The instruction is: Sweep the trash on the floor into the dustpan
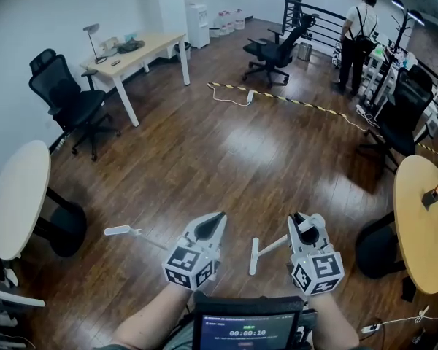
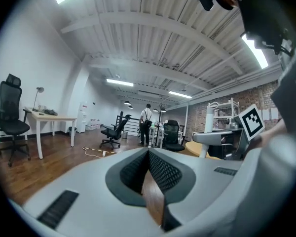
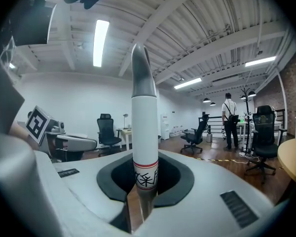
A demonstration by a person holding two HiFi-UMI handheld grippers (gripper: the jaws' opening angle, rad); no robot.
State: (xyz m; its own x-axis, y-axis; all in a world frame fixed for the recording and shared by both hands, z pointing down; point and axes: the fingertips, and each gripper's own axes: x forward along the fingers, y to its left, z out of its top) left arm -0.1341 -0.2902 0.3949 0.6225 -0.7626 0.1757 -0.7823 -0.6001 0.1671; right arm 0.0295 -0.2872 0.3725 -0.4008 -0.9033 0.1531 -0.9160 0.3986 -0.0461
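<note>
Ahead, chairs, desk, striped strip; right hand-held gripper clamps handle.

Wood floor; striped cable cover

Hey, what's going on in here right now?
A person stands on a wooden floor holding a claw in each hand. The right claw is clamped on a white handle with a grey tip, likely a sweeping tool. The left claw is closed with nothing in it. I can make out no trash or dustpan, so sweeping does not seem to have started.
</note>
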